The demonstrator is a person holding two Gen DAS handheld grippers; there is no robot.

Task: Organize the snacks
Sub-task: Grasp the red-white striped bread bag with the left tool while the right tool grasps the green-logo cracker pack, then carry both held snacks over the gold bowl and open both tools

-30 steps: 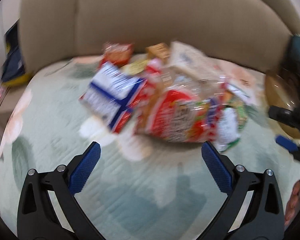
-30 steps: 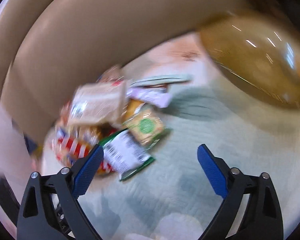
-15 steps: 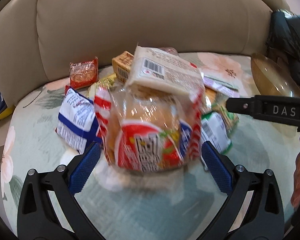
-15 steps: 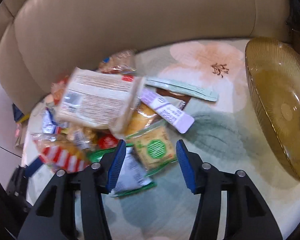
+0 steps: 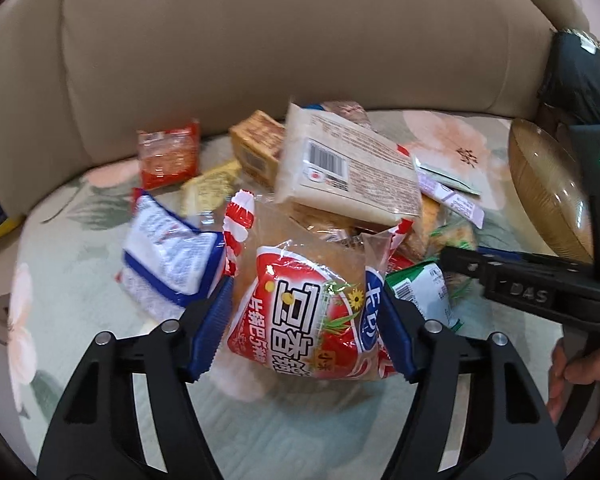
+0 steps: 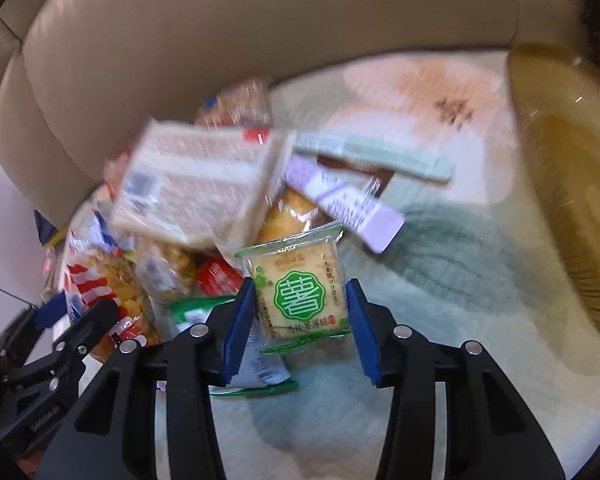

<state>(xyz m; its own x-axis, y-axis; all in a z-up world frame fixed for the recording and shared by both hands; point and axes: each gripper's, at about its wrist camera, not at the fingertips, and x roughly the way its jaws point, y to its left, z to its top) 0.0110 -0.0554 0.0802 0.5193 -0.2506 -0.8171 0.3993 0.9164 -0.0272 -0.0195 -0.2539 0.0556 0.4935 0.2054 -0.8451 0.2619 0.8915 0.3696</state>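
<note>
Two grippers work a heap of crinkly snack packets. The left gripper (image 5: 304,328) has narrowed since half a second ago, its ribbed blue pads now pressing both sides of the puffy red-and-white bag (image 5: 304,312). The right gripper (image 6: 300,324) has closed in too, its jaws flanking the small square green-label cracker packet (image 6: 300,292); whether they touch it I cannot tell. Everything lies on a quilted floral cushion (image 5: 80,288) against a beige leather sofa back (image 5: 260,40). Far right sits a ribbed amber glass dish (image 6: 572,184).
</note>
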